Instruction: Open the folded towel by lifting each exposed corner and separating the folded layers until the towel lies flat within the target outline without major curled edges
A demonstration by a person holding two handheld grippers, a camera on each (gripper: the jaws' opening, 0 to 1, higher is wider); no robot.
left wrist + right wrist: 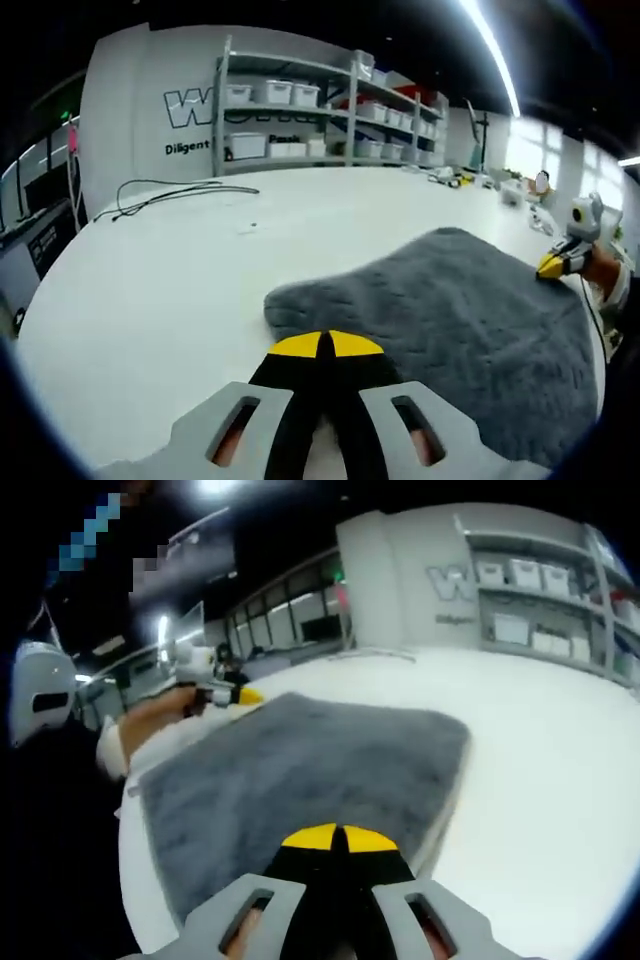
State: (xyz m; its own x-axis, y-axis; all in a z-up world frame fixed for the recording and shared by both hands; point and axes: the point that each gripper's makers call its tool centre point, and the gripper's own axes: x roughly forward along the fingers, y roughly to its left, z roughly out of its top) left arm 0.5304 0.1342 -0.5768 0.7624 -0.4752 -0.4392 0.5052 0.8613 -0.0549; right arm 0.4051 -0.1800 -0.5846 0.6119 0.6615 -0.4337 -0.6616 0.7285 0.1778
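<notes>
Both grippers' jaws were pinched together with nothing in them: left gripper at the grey towel's near edge, right gripper over it. Towel was spread across the white table.

A broad, smooth white tabletop filled the middle and lower left of the left gripper view, its far edge curving across the upper part of the frame. A fluffy dark grey towel lay directly on it at the lower right, one rounded corner pointing toward the centre. A thin black cable trailed in loops across the upper left, and small cluttered objects sat along the far upper right edge. In the right gripper view the same tabletop spread across the right, with the towel covering centre and left.
</notes>
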